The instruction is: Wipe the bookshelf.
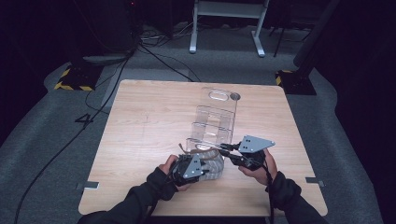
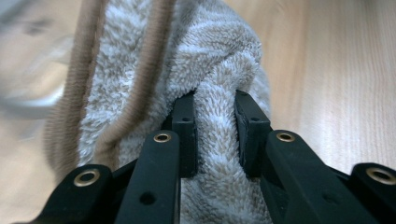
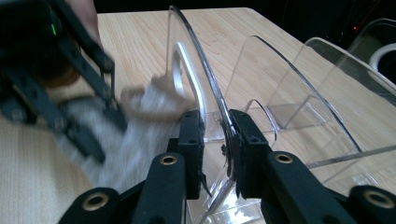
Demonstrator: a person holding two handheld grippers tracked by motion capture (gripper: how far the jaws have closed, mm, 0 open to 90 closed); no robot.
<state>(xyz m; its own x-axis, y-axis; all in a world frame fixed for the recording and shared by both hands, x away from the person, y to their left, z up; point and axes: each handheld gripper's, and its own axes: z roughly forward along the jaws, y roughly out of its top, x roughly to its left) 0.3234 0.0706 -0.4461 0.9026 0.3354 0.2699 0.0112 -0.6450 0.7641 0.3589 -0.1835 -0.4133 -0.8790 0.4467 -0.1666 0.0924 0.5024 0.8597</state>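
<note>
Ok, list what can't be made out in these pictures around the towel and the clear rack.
- Towel: its lower end is cut off by the bottom edge of the left gripper view; in the high view the left gripper covers most of it.
- Towel in the right gripper view: motion blur smears its shape.
- Clear rack: its compartment walls overlap, so their number is unclear there.
- Right gripper: it hides the gripped wall's lower part.

**A lit table in a dark room**

We see a light wooden table [image 1: 140, 121] standing on grey carpet [image 1: 42, 154]. Around it the room falls into darkness. Black cables [image 1: 154, 56] trail across the floor behind the table. Beyond them stands a white metal frame [image 1: 226, 23] on two feet. Two dark stand bases edged with yellow-and-black tape [image 1: 74, 77] sit near the table's far corners.
</note>
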